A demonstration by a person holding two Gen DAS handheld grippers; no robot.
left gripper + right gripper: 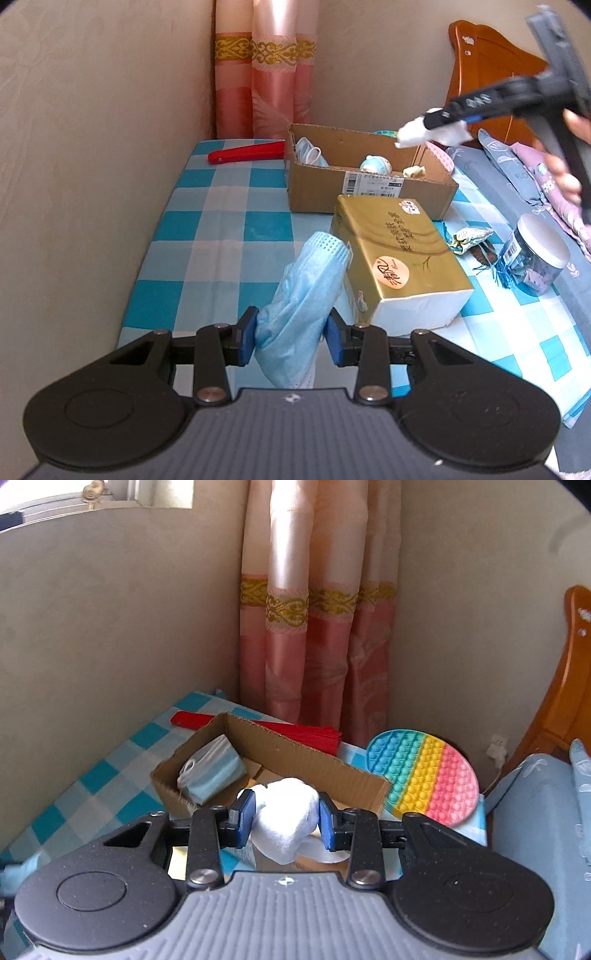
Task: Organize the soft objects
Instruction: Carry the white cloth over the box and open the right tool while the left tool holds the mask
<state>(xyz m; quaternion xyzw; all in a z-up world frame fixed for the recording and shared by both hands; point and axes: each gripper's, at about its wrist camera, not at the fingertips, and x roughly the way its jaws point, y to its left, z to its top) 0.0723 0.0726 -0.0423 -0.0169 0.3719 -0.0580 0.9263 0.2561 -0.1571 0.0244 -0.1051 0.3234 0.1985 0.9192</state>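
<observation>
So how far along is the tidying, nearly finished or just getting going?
Roughly midway. Done: a folded face mask and a small round toy already lie in the cardboard box. In hand: the right hand-held gripper holds a white sock above the box, and the left hand-held gripper holds a blue face mask. Left: a small fabric pouch lies on the checked cloth.

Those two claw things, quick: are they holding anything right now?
Left gripper: closed on a blue face mask.
Right gripper: closed on a white soft cloth, above the cardboard box.
</observation>
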